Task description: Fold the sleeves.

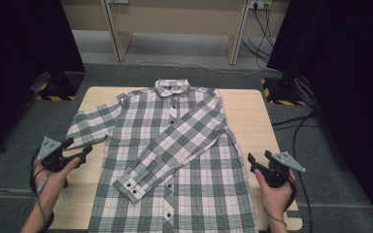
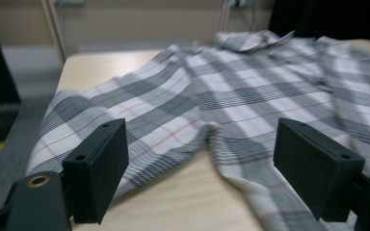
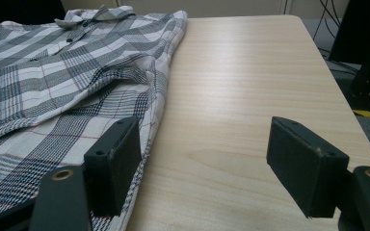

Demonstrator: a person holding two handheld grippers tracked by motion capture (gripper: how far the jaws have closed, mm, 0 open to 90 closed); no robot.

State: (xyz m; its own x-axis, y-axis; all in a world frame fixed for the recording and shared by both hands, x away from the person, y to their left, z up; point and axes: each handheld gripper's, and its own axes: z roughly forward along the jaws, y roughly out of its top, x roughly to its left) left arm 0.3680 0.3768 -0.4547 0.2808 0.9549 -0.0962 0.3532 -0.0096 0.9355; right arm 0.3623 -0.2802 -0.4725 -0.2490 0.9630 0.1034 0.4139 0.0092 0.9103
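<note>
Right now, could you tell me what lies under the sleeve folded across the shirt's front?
The folded sleeve rests diagonally on the plaid shirt front, crossing the button placket. The buttons and fabric beneath it are covered and cannot be seen.

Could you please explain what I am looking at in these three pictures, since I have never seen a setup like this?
No robot is here: a person holds a hand-operated gripper in each hand. The high view looks down from above the person's side of the wooden table. In it the left gripper is at the left and the right gripper at the right. Each of the other two pictures comes from a camera riding on one gripper, looking along its two black fingers.

On the table lies a plaid shirt, buttoned, front up, collar away from the person. One sleeve is folded diagonally across the chest; the other sleeve is spread out towards the left gripper.

Both grippers are open and hold nothing. The left one hovers beside that spread sleeve; the right one is at the shirt's edge.
</note>
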